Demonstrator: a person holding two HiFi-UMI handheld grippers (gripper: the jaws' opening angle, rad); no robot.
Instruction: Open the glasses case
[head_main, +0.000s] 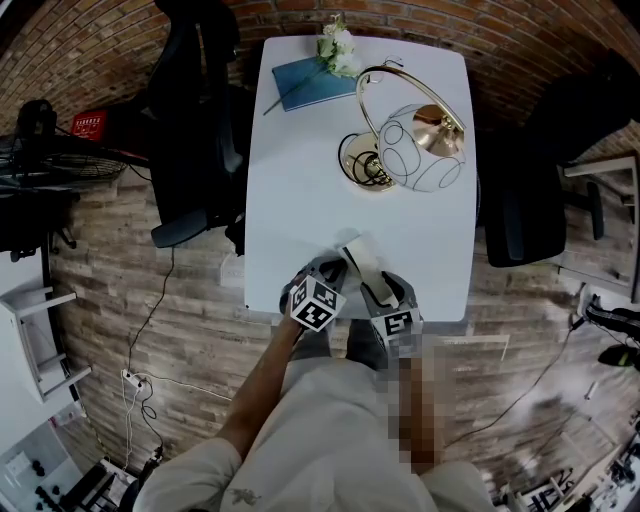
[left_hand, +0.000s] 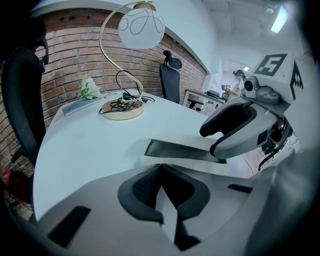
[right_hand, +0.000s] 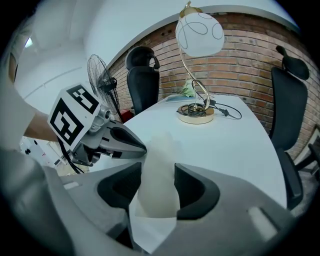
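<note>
A white glasses case lies near the front edge of the white table, between my two grippers. In the left gripper view its dark inside shows as a strip under a raised white flap. My left gripper has its pads closed together at the case's near edge and seems to pinch it. In the right gripper view my right gripper has both pads against a white flap of the case that stands up between them. Each gripper shows in the other's view, the left gripper and the right gripper.
A gold lamp with a white globe shade stands at the table's far right. A blue notebook and white flowers lie at the far end. Black office chairs flank the table. A fan stands at the left.
</note>
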